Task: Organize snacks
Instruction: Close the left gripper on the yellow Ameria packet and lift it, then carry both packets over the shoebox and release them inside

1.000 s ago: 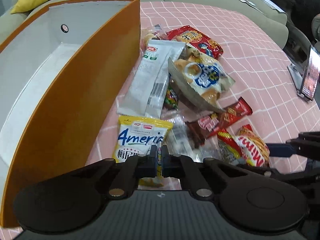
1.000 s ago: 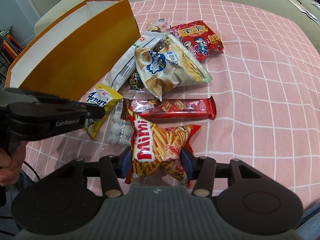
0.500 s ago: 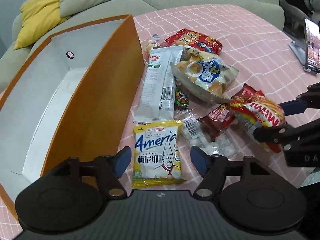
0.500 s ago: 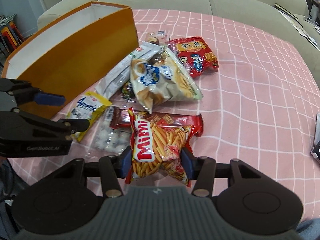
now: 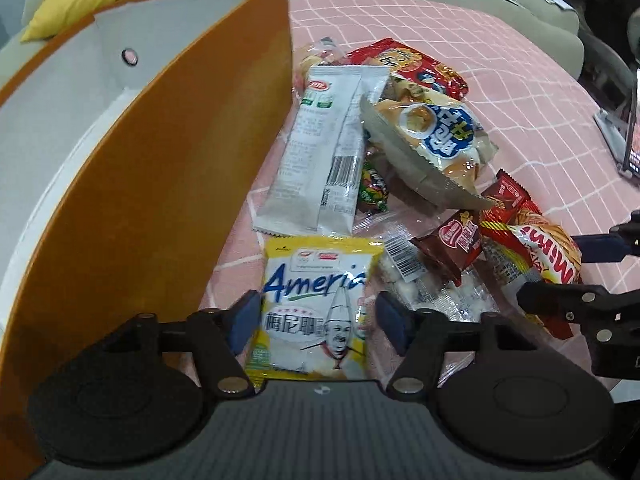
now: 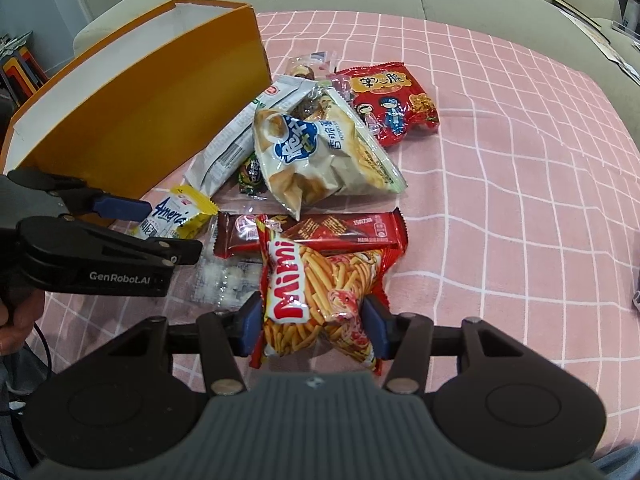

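L gripper (image 5: 316, 316) jaws wide apart, empty, straddling yellow Ameria pkt (image 5: 314, 300); pkt dead ahead btwn pads, long axis along fingers. R gripper (image 6: 314, 326) clamped on Mimi bag (image 6: 316, 296). Orange box (image 5: 160, 184) just left of L claw.

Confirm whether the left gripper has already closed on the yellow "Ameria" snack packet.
No: the left gripper is open, its blue pads either side of the yellow "Ameria" snack packet, not pinching it.
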Action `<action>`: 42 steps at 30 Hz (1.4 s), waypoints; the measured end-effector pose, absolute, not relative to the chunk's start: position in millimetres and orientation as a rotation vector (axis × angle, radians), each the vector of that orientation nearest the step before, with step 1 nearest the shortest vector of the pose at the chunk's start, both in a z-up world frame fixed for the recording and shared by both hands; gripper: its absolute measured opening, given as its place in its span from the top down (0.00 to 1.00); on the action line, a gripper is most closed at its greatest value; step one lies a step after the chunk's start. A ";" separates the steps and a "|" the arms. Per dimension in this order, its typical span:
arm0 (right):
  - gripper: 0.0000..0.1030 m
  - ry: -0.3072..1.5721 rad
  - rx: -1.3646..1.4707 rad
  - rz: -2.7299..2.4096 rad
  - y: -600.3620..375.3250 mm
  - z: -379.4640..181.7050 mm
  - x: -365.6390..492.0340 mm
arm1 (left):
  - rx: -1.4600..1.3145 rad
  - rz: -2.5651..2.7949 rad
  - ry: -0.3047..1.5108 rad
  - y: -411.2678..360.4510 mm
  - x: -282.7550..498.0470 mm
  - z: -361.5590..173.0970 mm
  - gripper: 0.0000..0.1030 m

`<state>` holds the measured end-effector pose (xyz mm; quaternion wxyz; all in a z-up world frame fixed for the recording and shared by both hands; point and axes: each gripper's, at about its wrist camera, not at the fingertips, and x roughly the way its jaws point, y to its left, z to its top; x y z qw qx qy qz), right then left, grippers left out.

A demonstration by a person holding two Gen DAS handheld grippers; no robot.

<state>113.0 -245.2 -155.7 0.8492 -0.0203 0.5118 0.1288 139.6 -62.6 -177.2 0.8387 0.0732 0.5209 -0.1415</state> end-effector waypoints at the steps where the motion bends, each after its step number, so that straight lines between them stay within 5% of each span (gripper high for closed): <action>1: 0.51 1.077 -0.043 0.271 -245.2 -155.7 112.9 | 0.144 -0.301 1.100 -61.0 139.2 -176.8 0.40; 19: 0.52 1.059 -0.050 0.277 -243.5 -145.0 104.6 | 0.064 -0.334 1.053 -63.4 105.3 -137.8 0.42; 42: 0.54 0.824 -0.086 0.517 -176.2 -49.7 92.5 | 0.065 -0.173 0.842 2.3 85.5 -25.1 0.42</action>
